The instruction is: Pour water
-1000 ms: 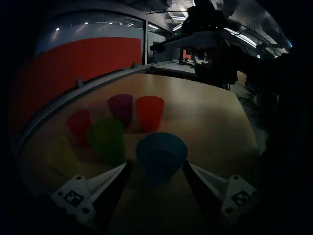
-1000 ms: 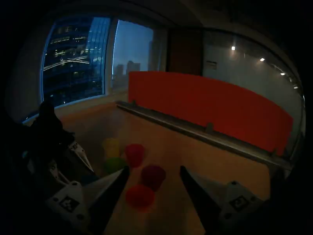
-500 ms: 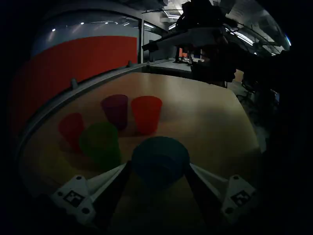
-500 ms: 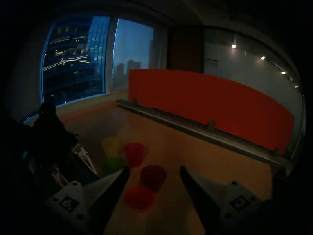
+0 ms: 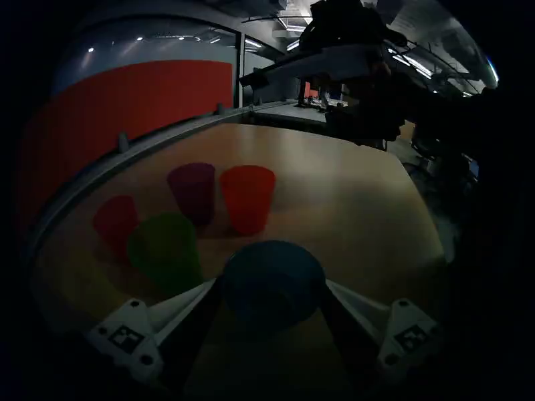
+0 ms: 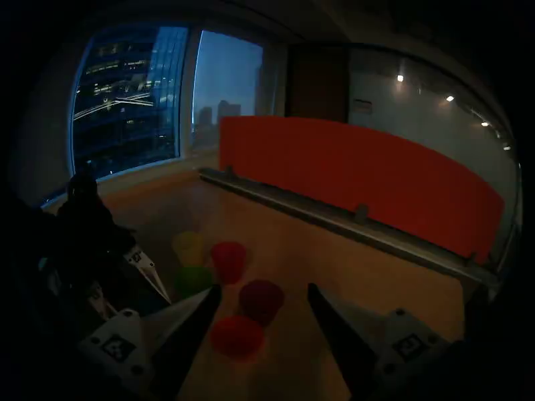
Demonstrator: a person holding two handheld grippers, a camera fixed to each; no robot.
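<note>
Dimly lit, the left gripper view looks down along the left gripper (image 5: 271,281) at a blue cup (image 5: 273,297) that stands upright on the wooden table (image 5: 361,200). The gripper's two fingers (image 5: 190,307) are spread wide, and the cup fills the gap between them, its sides right at their inner edges. Whether either finger really touches it cannot be told in this light, and the inside of the cup is too dark to read. Beyond the blue cup stand four more cups close together. An orange cup (image 5: 247,199) and a purple cup (image 5: 192,192) are side by side at the back. A green cup (image 5: 164,252) is nearer, on the left, and a red cup (image 5: 115,220) is just behind it. A red partition (image 5: 134,93) runs along the far edge of the table.

In the right gripper view, the right gripper (image 6: 263,289) hangs above the table with its fingers apart and nothing between them. The cluster of cups shows below it, with a yellow cup (image 6: 189,246) farthest off, next to the red one. A dark hand at the left holds the other gripper low beside the green cup. Behind the table is a window (image 6: 134,100) with lit towers at dusk
</note>
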